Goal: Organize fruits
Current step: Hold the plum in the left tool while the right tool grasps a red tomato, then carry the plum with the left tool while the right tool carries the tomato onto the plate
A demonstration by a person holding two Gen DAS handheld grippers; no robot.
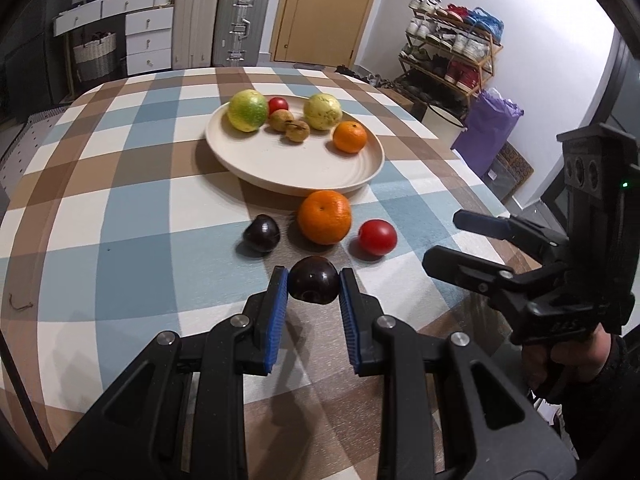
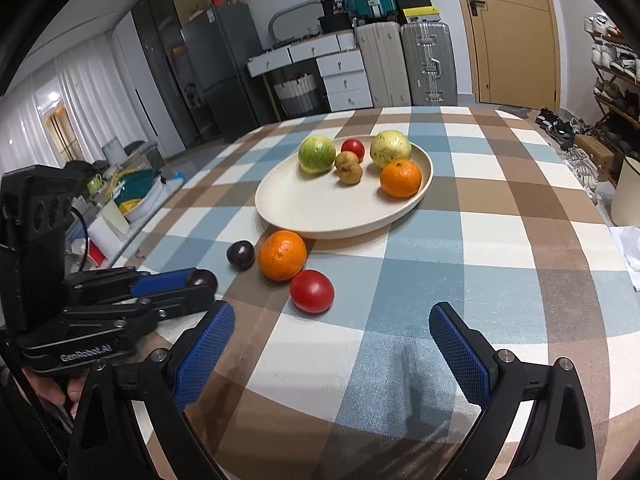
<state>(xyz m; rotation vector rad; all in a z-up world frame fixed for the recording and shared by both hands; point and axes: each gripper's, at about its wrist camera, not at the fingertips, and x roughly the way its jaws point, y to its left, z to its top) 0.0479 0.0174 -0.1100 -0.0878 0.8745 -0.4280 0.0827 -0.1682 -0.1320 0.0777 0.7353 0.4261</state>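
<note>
My left gripper (image 1: 313,284) is shut on a dark plum (image 1: 313,285), just above the checked tablecloth near the front edge; it also shows in the right wrist view (image 2: 202,279). On the cloth beyond lie a second dark plum (image 1: 262,233), an orange (image 1: 324,217) and a red tomato (image 1: 377,237). A cream plate (image 1: 280,168) holds two green-yellow fruits, a small red fruit, two brown fruits and an orange (image 1: 350,137). My right gripper (image 2: 332,328) is open and empty, hovering just short of the tomato (image 2: 311,291).
The table's right edge drops off to a shoe rack (image 1: 452,52) and a purple bag (image 1: 490,128). Suitcases (image 1: 240,24) and white drawers stand behind the table. A small dark string (image 1: 19,304) lies on the cloth at left.
</note>
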